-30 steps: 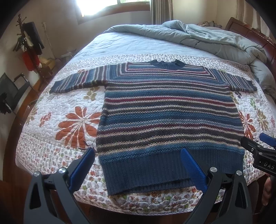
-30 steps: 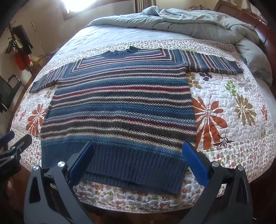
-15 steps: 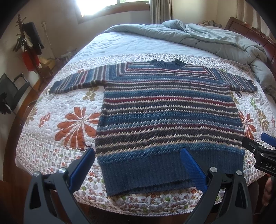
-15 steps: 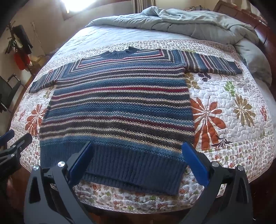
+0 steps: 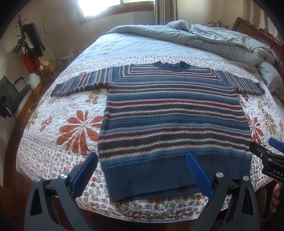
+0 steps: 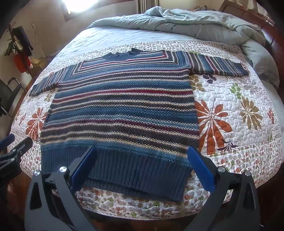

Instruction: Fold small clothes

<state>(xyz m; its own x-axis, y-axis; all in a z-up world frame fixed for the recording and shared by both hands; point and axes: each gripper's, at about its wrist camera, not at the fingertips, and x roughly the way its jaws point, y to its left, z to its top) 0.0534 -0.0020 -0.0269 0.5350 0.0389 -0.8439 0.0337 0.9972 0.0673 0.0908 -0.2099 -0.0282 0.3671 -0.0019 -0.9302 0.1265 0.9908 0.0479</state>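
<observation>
We see the sweater (image 5: pixel 174 120) as chunky knit wool, nubbly and matt, with a ribbed hem and collar. The quilt (image 5: pixel 58 113) under it is stitched cotton, puckered, matt, printed with flowers. The comforter (image 5: pixel 209 37) is soft plain cloth, crumpled, slightly smooth. The left gripper (image 5: pixel 142 168) and right gripper (image 6: pixel 142 163) show black matt plastic arms, shiny metal screw heads, and blue pads (image 6: pixel 200 168) with a fine rough grain. The headboard (image 5: pixel 262 40) is dark glossy wood. The floor (image 5: pixel 38 88) looks like polished wood. The curtain (image 5: pixel 165 10) is thin pleated cloth.
</observation>
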